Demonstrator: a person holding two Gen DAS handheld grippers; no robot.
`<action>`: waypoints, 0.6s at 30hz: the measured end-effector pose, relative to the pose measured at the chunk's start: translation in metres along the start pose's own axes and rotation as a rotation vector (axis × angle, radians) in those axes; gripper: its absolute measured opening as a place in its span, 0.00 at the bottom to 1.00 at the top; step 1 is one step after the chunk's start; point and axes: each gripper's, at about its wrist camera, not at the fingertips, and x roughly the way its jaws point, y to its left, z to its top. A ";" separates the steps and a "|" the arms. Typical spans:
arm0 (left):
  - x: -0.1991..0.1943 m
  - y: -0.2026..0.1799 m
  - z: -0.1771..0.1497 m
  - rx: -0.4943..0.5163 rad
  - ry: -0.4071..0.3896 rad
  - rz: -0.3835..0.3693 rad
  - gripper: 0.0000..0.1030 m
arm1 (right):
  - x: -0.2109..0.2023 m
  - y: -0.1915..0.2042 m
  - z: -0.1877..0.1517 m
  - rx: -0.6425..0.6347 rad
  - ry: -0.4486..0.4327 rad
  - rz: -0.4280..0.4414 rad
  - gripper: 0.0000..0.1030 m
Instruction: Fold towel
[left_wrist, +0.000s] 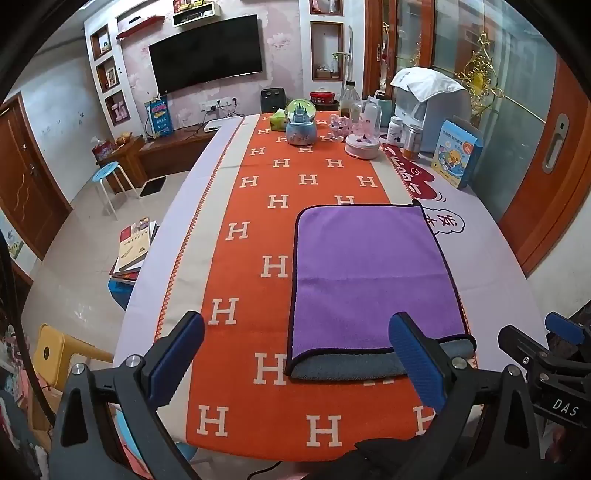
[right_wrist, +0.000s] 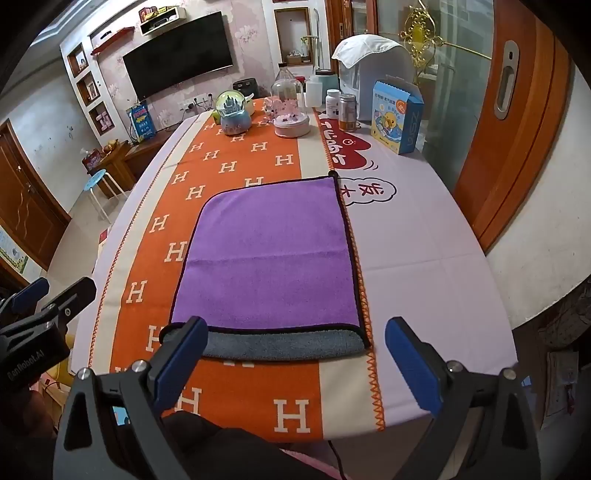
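Observation:
A purple towel (left_wrist: 373, 273) with a dark border lies folded flat on the orange runner, its grey underside (left_wrist: 354, 363) showing along the near edge. It also shows in the right wrist view (right_wrist: 269, 254). My left gripper (left_wrist: 295, 354) is open and empty, hovering above the table's near edge, just short of the towel's near-left part. My right gripper (right_wrist: 295, 358) is open and empty, just short of the towel's near edge. The right gripper also shows at the right edge of the left wrist view (left_wrist: 543, 347).
An orange runner with white H letters (left_wrist: 258, 258) covers the table's middle. At the far end stand a snow globe (left_wrist: 301, 123), a pink glass dome (left_wrist: 364, 136), bottles (left_wrist: 397, 131), a blue box (left_wrist: 456, 153) and a white appliance (left_wrist: 432, 107). A blue stool (left_wrist: 107, 184) stands on the floor left.

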 end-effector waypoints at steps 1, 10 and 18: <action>0.000 0.000 0.000 -0.002 0.002 -0.001 0.97 | 0.000 0.000 0.000 -0.001 0.003 -0.002 0.94; 0.005 0.007 0.001 -0.018 0.018 -0.013 0.97 | 0.002 0.001 0.001 -0.002 0.009 -0.004 0.94; 0.006 0.006 0.000 -0.014 0.019 -0.010 0.97 | 0.003 0.002 0.002 -0.003 0.012 -0.009 0.94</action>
